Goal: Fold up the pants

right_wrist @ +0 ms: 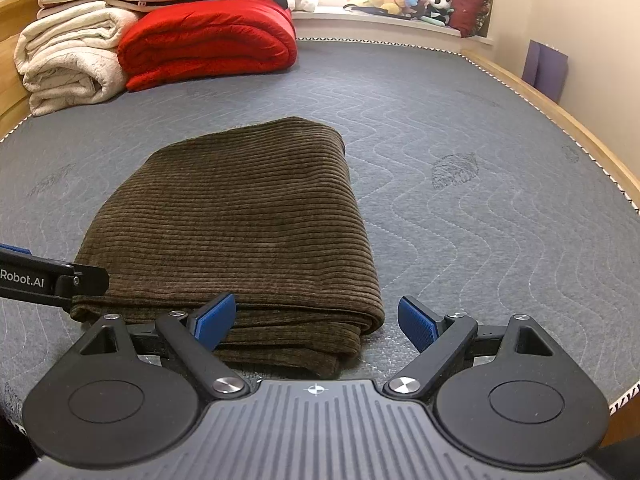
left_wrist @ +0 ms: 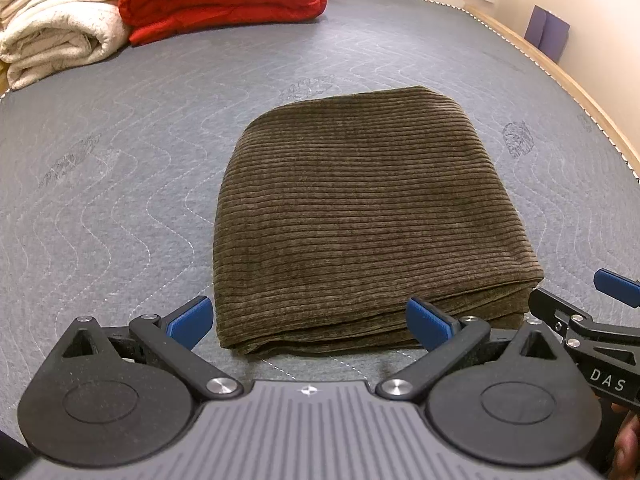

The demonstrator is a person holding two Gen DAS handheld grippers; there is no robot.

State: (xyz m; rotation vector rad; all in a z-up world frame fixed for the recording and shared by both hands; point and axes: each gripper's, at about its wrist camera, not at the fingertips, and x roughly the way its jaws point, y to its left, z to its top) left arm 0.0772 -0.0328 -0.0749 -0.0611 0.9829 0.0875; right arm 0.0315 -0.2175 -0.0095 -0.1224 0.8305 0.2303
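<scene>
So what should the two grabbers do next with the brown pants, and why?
Probably just draw both back. The brown corduroy pants already lie as a neat folded bundle on the grey mattress. The left gripper and right gripper are both open at the near edge, holding nothing, so the folding looks finished.

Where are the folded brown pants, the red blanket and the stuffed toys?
folded brown corduroy pants (right_wrist: 240, 216), right wrist view, top layer.
red blanket (right_wrist: 208, 40), right wrist view, rolled front.
stuffed toys (right_wrist: 408, 0), right wrist view, pile's middle.

"DAS" on right gripper (left_wrist: 576, 300), "Robot.AI" on left gripper (right_wrist: 52, 280)
</scene>
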